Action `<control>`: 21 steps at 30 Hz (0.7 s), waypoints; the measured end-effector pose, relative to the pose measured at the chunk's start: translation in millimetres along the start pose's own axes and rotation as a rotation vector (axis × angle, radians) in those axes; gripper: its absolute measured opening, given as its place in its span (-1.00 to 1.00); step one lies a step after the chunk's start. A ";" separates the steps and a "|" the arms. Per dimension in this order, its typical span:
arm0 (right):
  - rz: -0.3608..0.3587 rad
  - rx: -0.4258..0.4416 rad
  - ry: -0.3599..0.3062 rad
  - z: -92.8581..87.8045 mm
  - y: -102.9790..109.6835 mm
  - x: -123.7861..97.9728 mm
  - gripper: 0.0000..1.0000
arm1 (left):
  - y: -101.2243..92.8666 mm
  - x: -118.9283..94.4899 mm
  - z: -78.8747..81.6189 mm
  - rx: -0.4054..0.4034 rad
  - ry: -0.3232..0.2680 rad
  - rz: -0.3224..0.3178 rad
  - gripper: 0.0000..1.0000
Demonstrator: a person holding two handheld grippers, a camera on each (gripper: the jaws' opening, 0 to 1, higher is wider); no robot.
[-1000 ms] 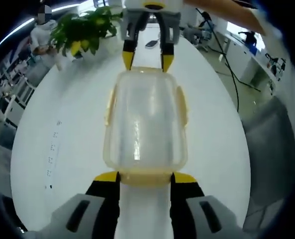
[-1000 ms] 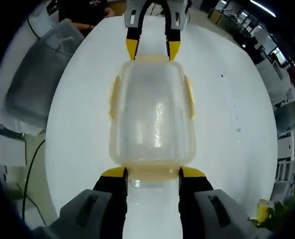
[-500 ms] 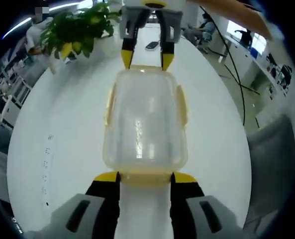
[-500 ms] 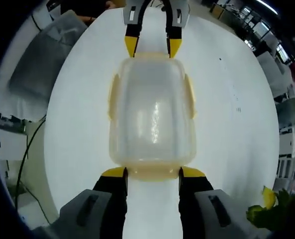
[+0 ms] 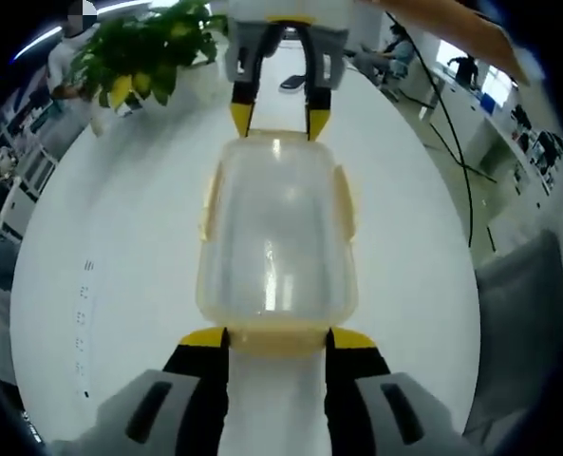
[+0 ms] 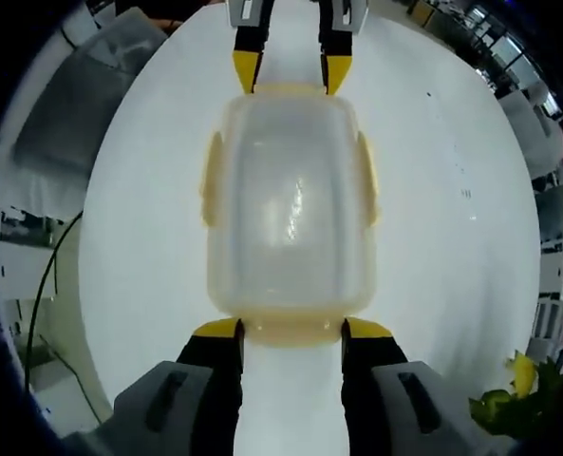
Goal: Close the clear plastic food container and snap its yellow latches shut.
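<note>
The clear rectangular plastic food container (image 5: 276, 237) is being kept at the middle of the round white surface (image 5: 120, 285), lid already seated, between the 2 claws facing each other at its short ends. The left claw (image 5: 276, 339) is being held partly open, its yellow tips bracketing the near yellow end latch (image 5: 276, 339) and appearing to touch the container's corners rather than clamp anything; the right claw (image 6: 291, 330) is being held likewise at the opposite end latch (image 6: 291, 332). Compared with 1 second ago, the container is barely being shifted, while the opposite claw is being seen slightly farther off and the green potted plant (image 5: 153, 47) is sliding across, so mainly the cameras are being moved. The yellow side latches (image 6: 211, 179) seem folded flat; whether the end latches are snapped cannot be told.
</note>
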State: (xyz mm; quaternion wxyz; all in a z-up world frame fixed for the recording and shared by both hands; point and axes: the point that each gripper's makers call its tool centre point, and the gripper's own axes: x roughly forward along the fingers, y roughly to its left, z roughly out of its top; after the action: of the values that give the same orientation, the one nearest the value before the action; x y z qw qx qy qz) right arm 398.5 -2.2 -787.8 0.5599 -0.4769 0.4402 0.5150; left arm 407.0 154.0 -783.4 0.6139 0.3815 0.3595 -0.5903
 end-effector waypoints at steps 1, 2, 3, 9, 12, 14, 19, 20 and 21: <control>0.002 0.001 0.001 -0.3 0.0 0.4 -0.26 | -0.1 0.2 0.0 0.000 0.001 -0.002 -0.32; 0.006 0.004 0.002 -0.5 0.9 0.4 -0.26 | -0.7 0.0 -0.2 -0.001 0.003 -0.005 -0.32; 0.004 0.000 0.001 -0.2 0.3 -0.1 -0.26 | -0.9 0.0 -0.5 -0.003 0.004 -0.007 -0.32; 0.005 -0.012 -0.001 3.0 0.8 -0.4 -0.25 | -1.8 -2.6 -3.5 -0.016 0.003 -0.016 -0.31; -0.001 -0.024 -0.003 5.9 -0.3 -1.0 -0.25 | -1.3 -3.4 -4.7 -0.020 0.002 -0.018 -0.31; 0.003 -0.030 -0.004 8.4 -0.3 -0.8 -0.25 | -1.5 -3.8 -7.0 -0.019 0.017 -0.019 -0.31; 0.020 -0.022 0.004 6.8 -0.1 0.4 -0.25 | -2.0 -1.3 -8.0 -0.021 0.022 -0.020 -0.31; 0.021 -0.021 0.004 6.5 0.2 0.6 -0.25 | -1.9 -0.9 -8.1 -0.019 0.021 -0.019 -0.31; 0.022 -0.020 0.003 6.0 0.2 1.0 -0.25 | -1.7 -0.7 -8.2 -0.018 0.019 -0.020 -0.31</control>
State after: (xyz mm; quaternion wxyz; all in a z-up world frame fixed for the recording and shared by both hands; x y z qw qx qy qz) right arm 398.4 3.9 -787.9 0.5488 -0.4786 0.4412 0.5246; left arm 405.3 161.6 -786.5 0.6080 0.3780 0.3746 -0.5892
